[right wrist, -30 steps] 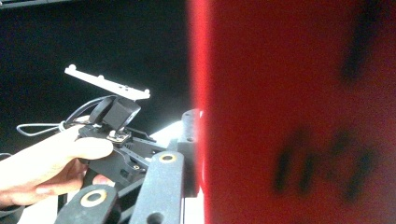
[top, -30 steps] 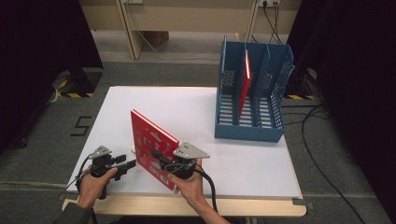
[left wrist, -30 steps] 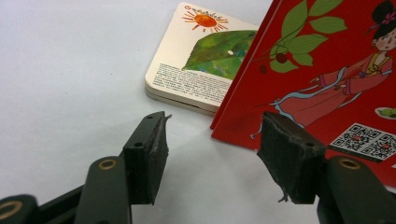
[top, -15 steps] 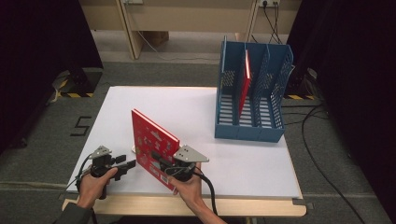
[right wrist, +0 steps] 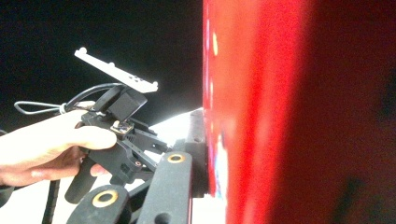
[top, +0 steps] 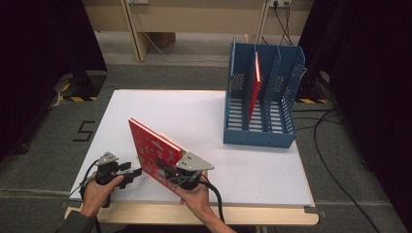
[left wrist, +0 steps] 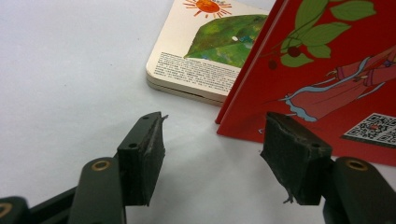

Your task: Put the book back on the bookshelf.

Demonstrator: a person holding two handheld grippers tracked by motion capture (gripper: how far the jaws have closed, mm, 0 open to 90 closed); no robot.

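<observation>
Nothing has shifted but jaws: from above, my right claw (top: 171, 173) has just clamped tighter on the red book (top: 154, 151), upright on the counter (top: 204, 121), rack (top: 260, 104) far right. My left claw (left wrist: 212, 158) has just widened, empty, book just right of it. Right claw view: the cover stands against my jaw.

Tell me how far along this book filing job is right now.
Done: one red book already stands in the blue file rack. In hand: the right gripper has just closed on a second red book, tipped up on edge on the white table; the left gripper hangs open beside it, its jaws just widened. Left: racking this book, and likely the picture book lying flat behind it.
</observation>
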